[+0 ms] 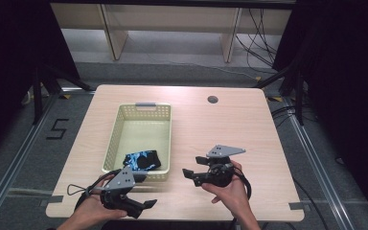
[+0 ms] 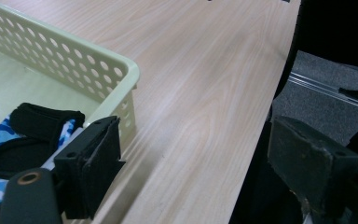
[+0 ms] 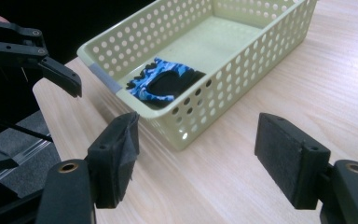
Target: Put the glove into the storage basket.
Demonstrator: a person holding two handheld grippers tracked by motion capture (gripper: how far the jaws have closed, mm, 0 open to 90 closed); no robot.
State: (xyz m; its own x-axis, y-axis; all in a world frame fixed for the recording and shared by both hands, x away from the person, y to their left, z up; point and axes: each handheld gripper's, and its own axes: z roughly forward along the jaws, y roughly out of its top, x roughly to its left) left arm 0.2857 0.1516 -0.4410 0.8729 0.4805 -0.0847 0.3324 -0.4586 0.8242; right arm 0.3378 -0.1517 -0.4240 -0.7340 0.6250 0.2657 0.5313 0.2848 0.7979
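Pale perforated basket on table, left of centre — blue camouflage glove lying in its near end, touching nothing else. Left gripper just near of basket, jaws wide, empty. Right gripper to the right, jaws apart, empty. Black glove cuff distinct in left gripper view.

Bright overhead light on the pale table, dark surroundings, soft shadows, slightly blurred close-ups.

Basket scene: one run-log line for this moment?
glove: in basket, near end | left gripper: open, empty, by basket's near corner | right gripper: open, empty, beside basket | table
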